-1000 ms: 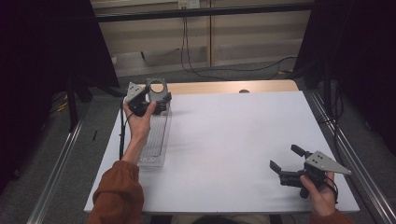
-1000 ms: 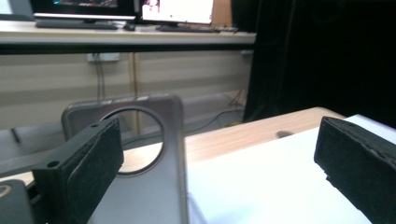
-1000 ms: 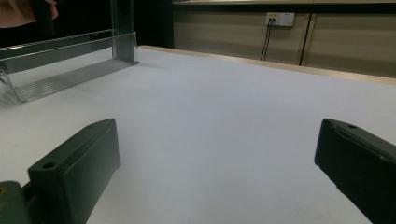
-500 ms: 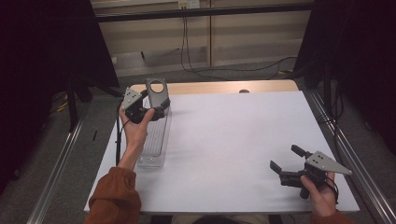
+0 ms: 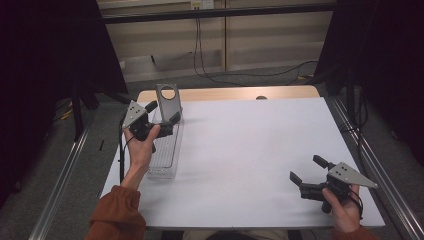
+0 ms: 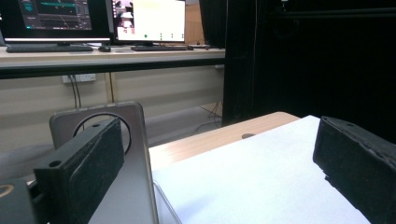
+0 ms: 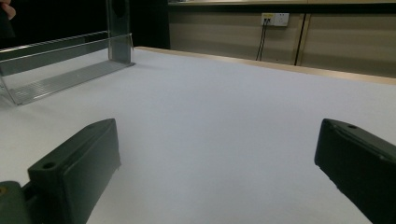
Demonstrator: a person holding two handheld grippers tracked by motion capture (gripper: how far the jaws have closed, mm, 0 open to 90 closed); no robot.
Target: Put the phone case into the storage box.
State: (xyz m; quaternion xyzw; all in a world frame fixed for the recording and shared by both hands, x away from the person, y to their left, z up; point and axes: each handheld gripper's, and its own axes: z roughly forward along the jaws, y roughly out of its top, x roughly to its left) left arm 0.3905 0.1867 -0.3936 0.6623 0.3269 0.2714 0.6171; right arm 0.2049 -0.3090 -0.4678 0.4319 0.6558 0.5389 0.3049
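Observation:
A clear plastic tray lies along the left side of the white table, with a grey upright plate pierced by a round hole at its far end. My left gripper hovers over the tray's far half, open, with nothing between its jaws. In the left gripper view the grey plate stands close behind the left jaw of my left gripper. My right gripper rests open near the table's front right corner. The right gripper view shows my right gripper facing bare table, with the tray far off at upper left.
A strip of wooden tabletop shows beyond the white sheet. Metal rails run along both sides of the table. Monitors and keyboards sit on a desk behind. Dark curtains hang left and right.
My left gripper has drawn back a little toward the near side and lower, away from the plate's top. The right gripper and the tray have stayed put.

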